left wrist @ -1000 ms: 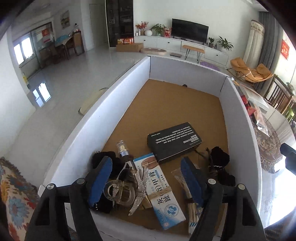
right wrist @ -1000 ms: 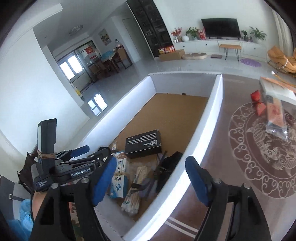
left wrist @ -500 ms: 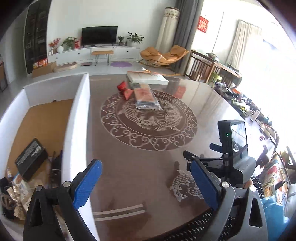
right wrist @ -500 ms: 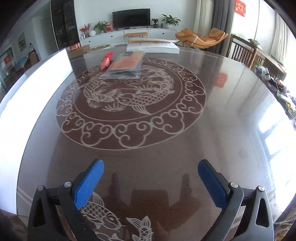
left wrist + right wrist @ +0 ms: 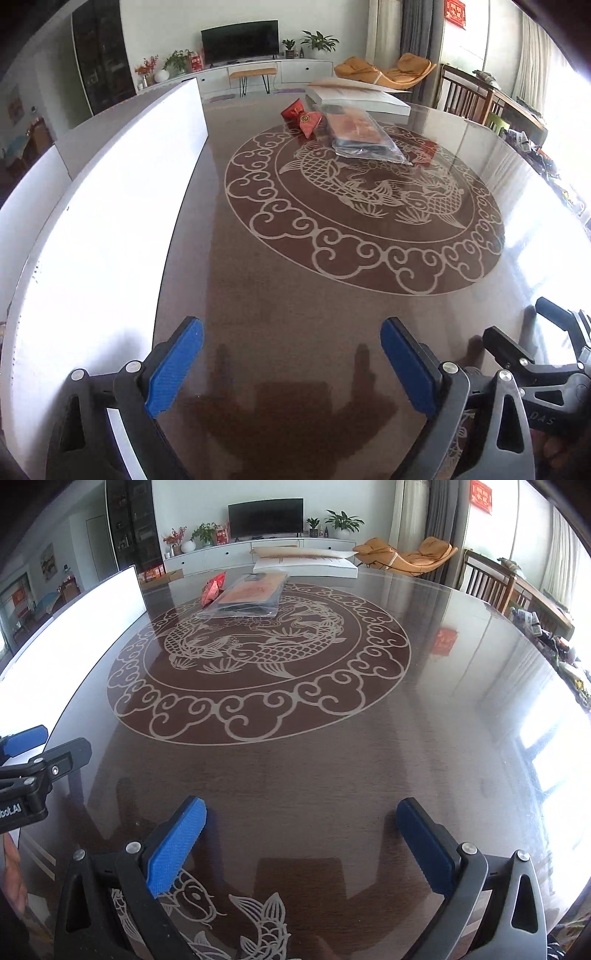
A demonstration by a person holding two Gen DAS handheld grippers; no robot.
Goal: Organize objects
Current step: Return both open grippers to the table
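Both tongs, left point(image 5: 291, 363) and right point(image 5: 301, 843), gape empty; table point(image 5: 332, 775) below.

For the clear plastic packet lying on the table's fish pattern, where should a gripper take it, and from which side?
Probably the packet's near short edge, approached low from the camera side. It lies flat with that end facing the open right gripper, and the red pouch crowds its far left corner.

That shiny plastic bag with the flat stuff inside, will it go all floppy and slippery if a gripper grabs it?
Probably a bit of both. The plastic bag looks glossy and wrinkled, so its loose film may slip or crumple between pads. What is inside looks flat and boxy, so the middle likely stays fairly stiff. Lying flat on the smooth table, it would probably slide, not roll, if pushed.
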